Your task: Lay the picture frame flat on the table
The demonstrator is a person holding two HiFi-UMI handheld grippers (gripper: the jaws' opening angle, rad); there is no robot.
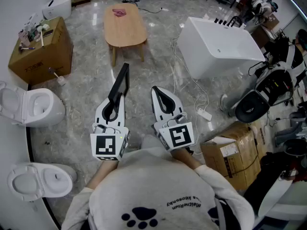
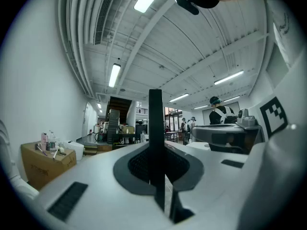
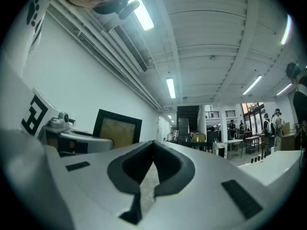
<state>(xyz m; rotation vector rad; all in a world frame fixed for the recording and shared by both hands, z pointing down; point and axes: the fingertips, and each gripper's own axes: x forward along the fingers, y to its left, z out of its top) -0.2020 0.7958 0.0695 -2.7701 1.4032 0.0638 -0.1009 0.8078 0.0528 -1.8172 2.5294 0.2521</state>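
Left gripper (image 1: 115,98): jaws clamped on the bottom edge of the picture frame (image 1: 123,80). In the left gripper view the frame is just a thin black bar, edge-on, pinched right down the middle between the jaws.
Right gripper (image 1: 157,91): jaws closed together with nothing in them, held just beside the left one and pointing the same way.
Picture frame: up in the air, not on anything. It's black and sticks out past the left jaws, tilted up and away from the person. The right gripper view catches its flat side off to the left, a dark border round a tan middle.
Desk (image 1: 125,30): oval wooden top on wooden legs, straight ahead and well apart from the frame. There's a small reddish thing (image 1: 119,12) near its far end, can't tell what it is.
Floor (image 1: 144,75): grey marble-look tiles under both grippers.
Left side: an open cardboard box (image 1: 41,51) with odds and ends on top, then two white toilets (image 1: 29,107) closer in.
Right side: a white bathtub (image 1: 216,51), cables trailing to a white power strip (image 1: 204,114), and a taped brown carton (image 1: 235,152) near the person's right arm.
Person: only the grey top with a dark paw print shows, at the bottom of the head view.
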